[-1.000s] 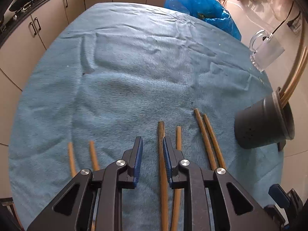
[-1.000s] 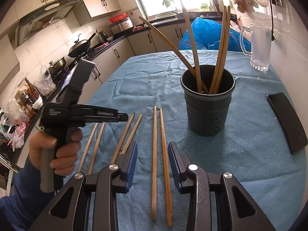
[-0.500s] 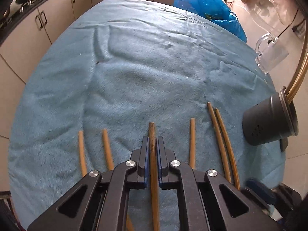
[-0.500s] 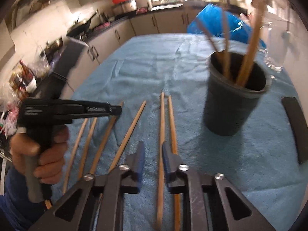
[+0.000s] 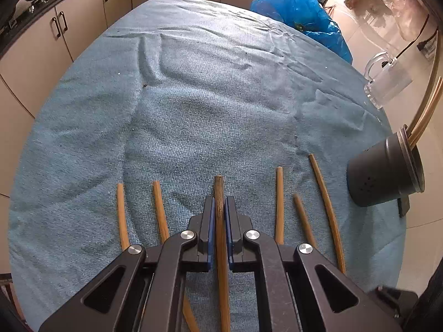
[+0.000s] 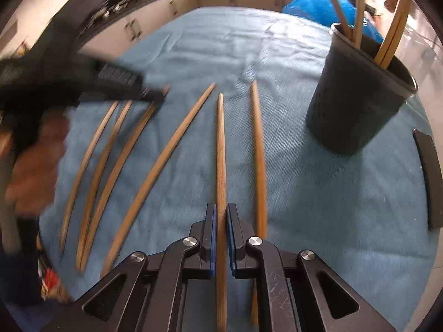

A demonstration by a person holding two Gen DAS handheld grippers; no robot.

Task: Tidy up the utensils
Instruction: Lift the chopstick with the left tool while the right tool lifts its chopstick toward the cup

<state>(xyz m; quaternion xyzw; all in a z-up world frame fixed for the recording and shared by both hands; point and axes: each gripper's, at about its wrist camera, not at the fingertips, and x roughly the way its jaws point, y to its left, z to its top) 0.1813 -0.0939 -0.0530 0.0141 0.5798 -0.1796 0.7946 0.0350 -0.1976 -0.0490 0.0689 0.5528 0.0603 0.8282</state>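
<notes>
Several wooden chopsticks lie side by side on a blue cloth [image 5: 221,96]. My left gripper [image 5: 219,202] is shut on a darker chopstick [image 5: 218,186], whose tip pokes out just beyond the pads. It shows blurred in the right wrist view as the left gripper [image 6: 155,95], in a hand [image 6: 33,160]. My right gripper [image 6: 220,210] points down at the cloth, its jaws closing tight on a light chopstick [image 6: 220,144] that runs forward between the pads. A dark utensil holder [image 6: 357,102] with several chopsticks standing in it sits right of both grippers and appears as the holder [image 5: 382,171] too.
A loose chopstick [image 6: 259,149] lies just right of the held one, others [image 6: 166,155] to its left. A black phone [image 6: 427,179] lies at the cloth's right edge. A glass mug [image 5: 387,83] and a blue bag [image 5: 301,13] are at the far right. Kitchen cabinets surround the table.
Both grippers went from open to shut, each around one chopstick. The right gripper sank toward the cloth and tilted downward. The left one barely moved.
</notes>
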